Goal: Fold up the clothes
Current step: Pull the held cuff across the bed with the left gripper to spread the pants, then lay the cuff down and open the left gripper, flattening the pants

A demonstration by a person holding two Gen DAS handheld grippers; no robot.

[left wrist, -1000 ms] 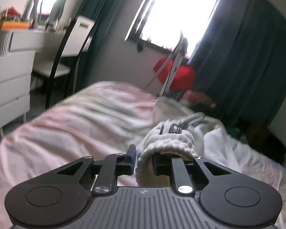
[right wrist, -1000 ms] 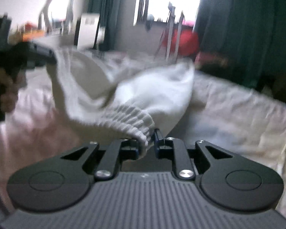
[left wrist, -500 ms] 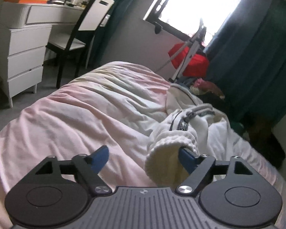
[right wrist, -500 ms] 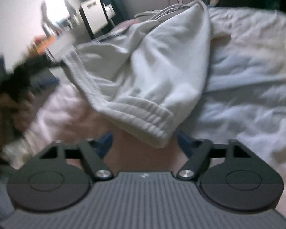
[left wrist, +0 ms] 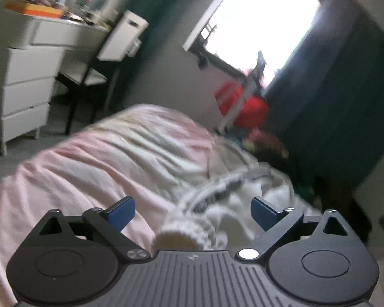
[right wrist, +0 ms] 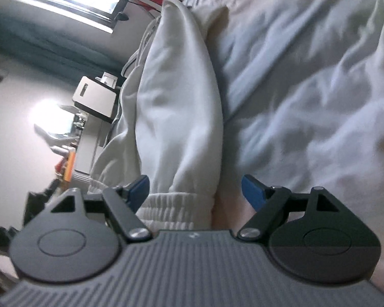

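Note:
A white sweat garment with ribbed cuffs lies on the bed. In the left wrist view its cuff (left wrist: 189,232) and grey-striped band lie between and just ahead of my open left gripper (left wrist: 192,208), which holds nothing. In the right wrist view, rolled sideways, the garment (right wrist: 176,117) lies folded lengthwise on the bedding, its ribbed cuff (right wrist: 174,207) between the fingers of my open right gripper (right wrist: 195,192). Neither gripper pinches the cloth.
The bed has a pink cover (left wrist: 94,158) and pale crumpled sheets (right wrist: 307,89). A white drawer unit (left wrist: 23,89) and a chair (left wrist: 102,71) stand left of the bed. A red item (left wrist: 243,105) and dark curtains (left wrist: 345,89) are by the window.
Both grippers were shut on the garment's cuffs a second ago, then opened and let it drop onto the bed. The right gripper has rolled sideways and come lower.

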